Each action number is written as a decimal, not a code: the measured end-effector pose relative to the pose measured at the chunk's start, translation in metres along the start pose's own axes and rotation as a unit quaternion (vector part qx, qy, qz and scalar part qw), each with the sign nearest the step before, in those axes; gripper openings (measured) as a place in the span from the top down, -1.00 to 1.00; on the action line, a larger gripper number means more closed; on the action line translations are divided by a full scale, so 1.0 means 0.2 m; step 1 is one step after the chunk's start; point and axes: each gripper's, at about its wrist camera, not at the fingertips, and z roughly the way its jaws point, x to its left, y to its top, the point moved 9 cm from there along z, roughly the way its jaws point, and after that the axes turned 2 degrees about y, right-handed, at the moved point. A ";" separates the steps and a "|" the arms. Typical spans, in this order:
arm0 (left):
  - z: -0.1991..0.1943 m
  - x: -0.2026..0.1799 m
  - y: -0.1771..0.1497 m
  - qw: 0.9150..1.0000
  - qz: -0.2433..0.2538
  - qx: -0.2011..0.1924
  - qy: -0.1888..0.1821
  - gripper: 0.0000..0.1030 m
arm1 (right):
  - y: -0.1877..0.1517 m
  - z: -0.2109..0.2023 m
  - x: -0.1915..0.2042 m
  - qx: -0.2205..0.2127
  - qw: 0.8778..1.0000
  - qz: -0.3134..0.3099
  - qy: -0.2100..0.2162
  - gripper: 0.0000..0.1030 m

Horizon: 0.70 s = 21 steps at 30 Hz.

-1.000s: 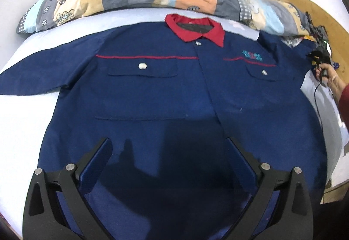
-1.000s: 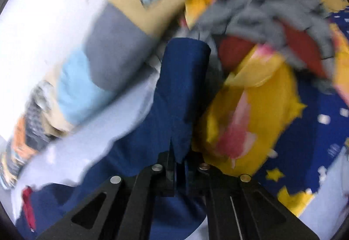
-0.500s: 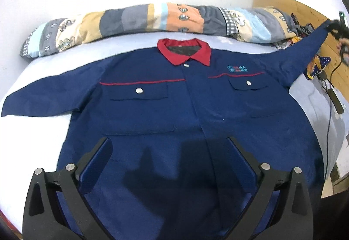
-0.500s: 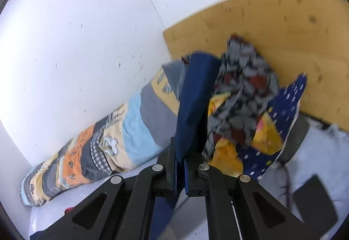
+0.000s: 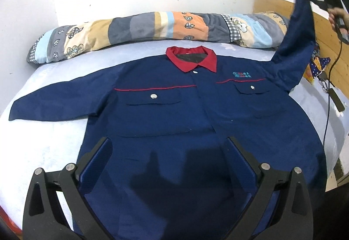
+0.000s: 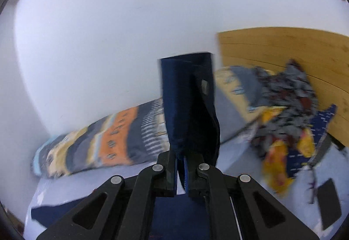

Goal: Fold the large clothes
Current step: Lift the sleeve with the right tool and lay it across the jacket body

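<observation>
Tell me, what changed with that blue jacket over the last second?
The right gripper, shut on the sleeve cuff throughout, lifted it from beside the bed up high above the patchwork bolster. The left gripper stayed open over the hem, holding nothing. The jacket body and other sleeve stayed flat.

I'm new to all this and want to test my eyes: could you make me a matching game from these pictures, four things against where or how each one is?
Things:
1. right gripper
2. left gripper
3. collar
4. patchwork bolster

States:
A. red, flat on the bed
B. lies along the white wall
C. shut on a raised sleeve
D. open above the jacket hem

Pairs: 1-C, 2-D, 3-A, 4-B
</observation>
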 end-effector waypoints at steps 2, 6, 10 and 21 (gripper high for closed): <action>-0.01 0.04 0.00 1.000 -0.009 0.000 0.000 -0.99 | -0.07 0.02 0.27 0.011 0.999 -0.018 0.035 0.91; -0.06 0.13 0.00 1.000 -0.027 -0.009 0.003 -0.99 | -0.24 0.07 0.83 0.031 0.994 -0.057 0.091 0.91; -0.11 0.26 -0.01 0.999 -0.048 -0.017 0.015 -0.99 | -0.61 0.19 1.39 0.068 0.983 -0.092 0.146 0.91; -0.12 0.49 -0.07 0.993 -0.114 0.000 0.014 -0.99 | -1.89 0.76 1.94 0.228 0.955 -0.115 0.149 0.92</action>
